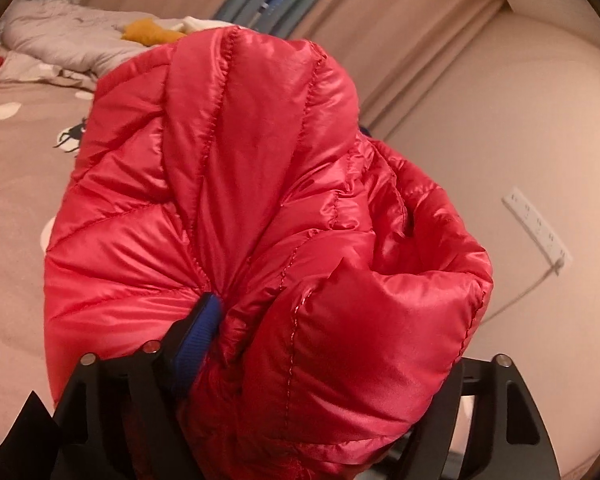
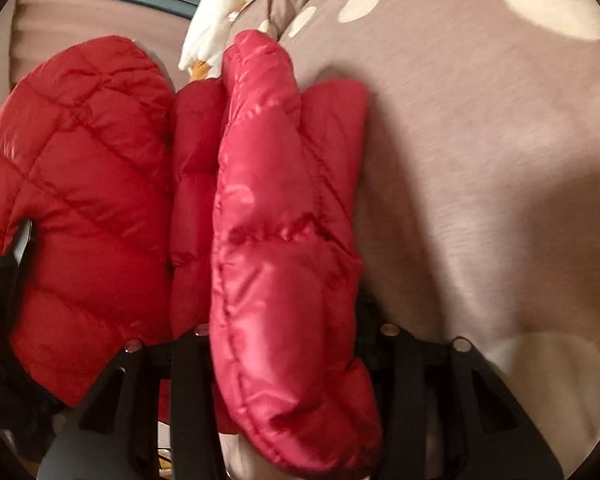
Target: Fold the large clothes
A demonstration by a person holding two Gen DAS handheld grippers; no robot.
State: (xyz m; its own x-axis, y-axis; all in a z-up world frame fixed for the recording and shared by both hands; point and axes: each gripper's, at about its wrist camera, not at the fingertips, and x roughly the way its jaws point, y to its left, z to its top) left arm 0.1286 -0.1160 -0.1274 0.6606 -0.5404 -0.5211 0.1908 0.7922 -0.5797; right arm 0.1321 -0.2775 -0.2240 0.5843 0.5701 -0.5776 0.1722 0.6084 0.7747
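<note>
Bed: taupe bedspread with cream dots [image 2: 480, 140], rumpled grey quilt [image 1: 64, 36] behind.
Jacket: shiny red quilted puffer jacket [image 1: 260, 184], bunched, lifted above the bedspread.
Left gripper [image 1: 236, 320]: pinching a gathered fold.
Right gripper [image 2: 288, 344]: clamped on a padded edge.

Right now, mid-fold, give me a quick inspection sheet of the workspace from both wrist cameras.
Surface: bed sheet, taupe with pale spots, a deer print in the left wrist view.
Job's things: red puffer jacket, bunched and lifted.
Clutter: grey quilt, mustard cloth, white plush toy.
Grippers: left gripper shut on jacket fabric; right gripper buried in jacket folds, fingertips hidden.
Cables: white cord running from power strip.
Surroundings: beige curtain, plain wall.
</note>
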